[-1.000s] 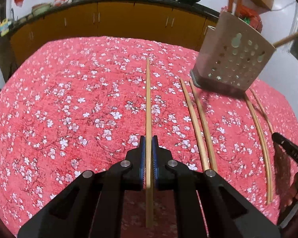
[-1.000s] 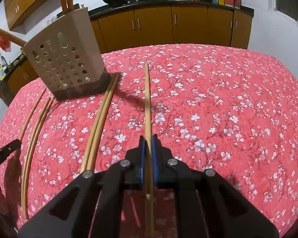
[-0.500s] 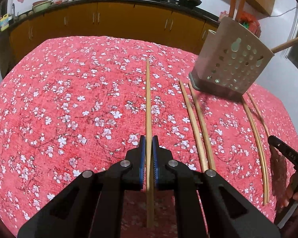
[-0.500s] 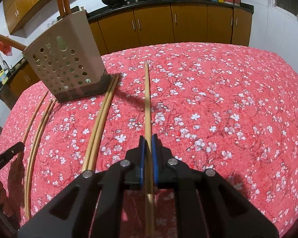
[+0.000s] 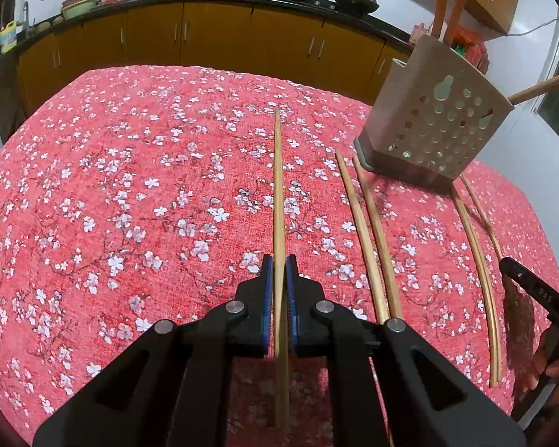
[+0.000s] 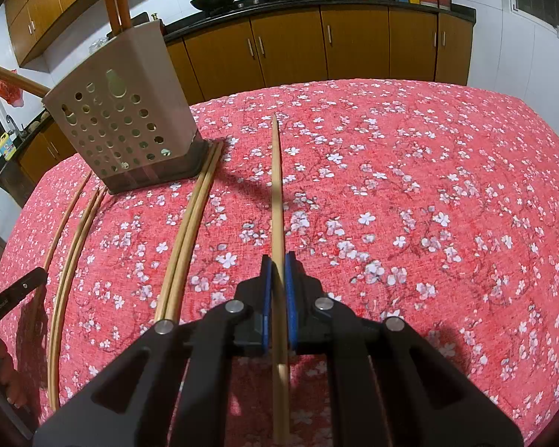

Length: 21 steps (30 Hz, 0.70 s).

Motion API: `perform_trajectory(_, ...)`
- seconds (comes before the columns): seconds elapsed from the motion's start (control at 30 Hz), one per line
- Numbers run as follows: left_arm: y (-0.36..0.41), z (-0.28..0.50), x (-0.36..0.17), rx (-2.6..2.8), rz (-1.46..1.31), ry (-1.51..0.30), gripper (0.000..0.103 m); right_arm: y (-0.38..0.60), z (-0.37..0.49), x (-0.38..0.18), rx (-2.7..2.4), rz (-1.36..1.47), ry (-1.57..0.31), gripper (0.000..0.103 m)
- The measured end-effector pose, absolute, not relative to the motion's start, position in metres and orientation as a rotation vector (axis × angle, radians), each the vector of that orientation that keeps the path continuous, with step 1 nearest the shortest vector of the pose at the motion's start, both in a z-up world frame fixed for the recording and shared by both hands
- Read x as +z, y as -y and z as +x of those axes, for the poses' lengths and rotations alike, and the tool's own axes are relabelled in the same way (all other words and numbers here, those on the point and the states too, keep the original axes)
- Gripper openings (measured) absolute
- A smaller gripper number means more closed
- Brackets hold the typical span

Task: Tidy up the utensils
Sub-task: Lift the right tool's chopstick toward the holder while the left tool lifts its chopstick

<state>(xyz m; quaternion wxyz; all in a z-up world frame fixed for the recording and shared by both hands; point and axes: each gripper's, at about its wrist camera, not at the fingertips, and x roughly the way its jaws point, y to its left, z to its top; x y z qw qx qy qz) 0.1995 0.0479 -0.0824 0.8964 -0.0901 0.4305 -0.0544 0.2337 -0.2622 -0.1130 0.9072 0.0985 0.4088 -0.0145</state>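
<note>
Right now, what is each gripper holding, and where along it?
Left gripper and right gripper each clamp one chopstick near its rear end.

Small pale lettering marks the other gripper's black body (image 5: 544, 296) at the frame edge in each view, too blurred to read. No other text is legible.

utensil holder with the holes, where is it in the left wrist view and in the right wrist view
Left wrist view: the utensil holder stands upper right on the red floral cloth, to the right of the chopstick shut in the left hand-held gripper.
Right wrist view: the utensil holder stands upper left, to the left of the chopstick in the right hand-held gripper.
Shared landmark: the two chopsticks lying side by side, their far tips at the holder's base.
</note>
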Motion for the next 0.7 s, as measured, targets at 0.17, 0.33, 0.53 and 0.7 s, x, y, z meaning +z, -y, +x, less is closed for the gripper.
perform_trajectory(0.17, -0.046, 0.199, -0.082, -0.110, -0.192, -0.892, 0.009, 0.263, 0.234, -0.113, -0.029, 0.205, -0.844, 0.009)
perform_trajectory(0.33, -0.044, 0.200, -0.081, -0.101, -0.172, -0.894, 0.009, 0.259, 0.228, -0.112, -0.046, 0.182, -0.847, 0.009)
perform_trajectory(0.53, -0.040, 0.197, -0.081, -0.094, -0.128, -0.896, 0.009, 0.262, 0.218, -0.111, -0.030, 0.208, -0.846, 0.009)
perform_trajectory(0.7, -0.039, 0.194, -0.081, -0.091, -0.120, -0.897, 0.009, 0.260, 0.220, -0.110, -0.034, 0.199, -0.847, 0.009)
